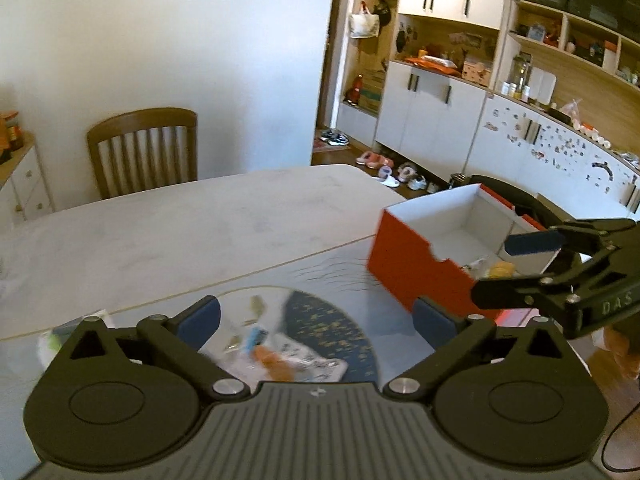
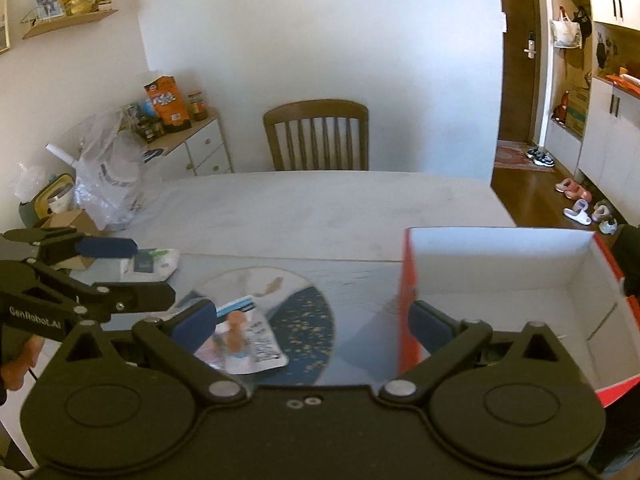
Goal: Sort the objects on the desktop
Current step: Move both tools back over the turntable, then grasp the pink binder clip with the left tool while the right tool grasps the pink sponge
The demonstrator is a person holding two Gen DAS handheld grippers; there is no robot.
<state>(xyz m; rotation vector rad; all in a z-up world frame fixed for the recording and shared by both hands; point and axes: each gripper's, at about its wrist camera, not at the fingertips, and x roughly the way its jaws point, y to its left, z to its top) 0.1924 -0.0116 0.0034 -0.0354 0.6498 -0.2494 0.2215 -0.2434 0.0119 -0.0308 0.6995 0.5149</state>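
Left claw [image 1: 316, 320]: its blue-padded fingers are standing wide apart, gripping nothing, hovering over the dark round mat; in the right wrist view it is showing at 9 o'clock, also spread.
Right claw [image 2: 312, 320]: its fingers are standing apart and empty, one over the snack packet side, the other just in front of the box's red wall; in the left wrist view it is reaching in at 3 o'clock above the box.
Red box [image 1: 416, 264]: it is sitting open on the desk at 2 o'clock from the left claw, white inside; small items, one yellowish, are lying in its near corner, too blurred to name.
Snack packet [image 2: 244, 340]: a clear-and-white packet with orange contents is lying flat on the mat, between the left claw's fingers at roughly 6 o'clock on the mat.
Round mat [image 2: 308, 328]: dark blue with gold flecks, it is lying under a glossy sheet, just left of the box.
Tissue pack [image 2: 154, 264]: a white pack is resting at 10 o'clock from the mat, beside the left claw.
Desk [image 1: 180, 232]: pale, carrying everything.
Wooden chair [image 2: 316, 136]: it is standing at 12 o'clock, beyond the far edge.
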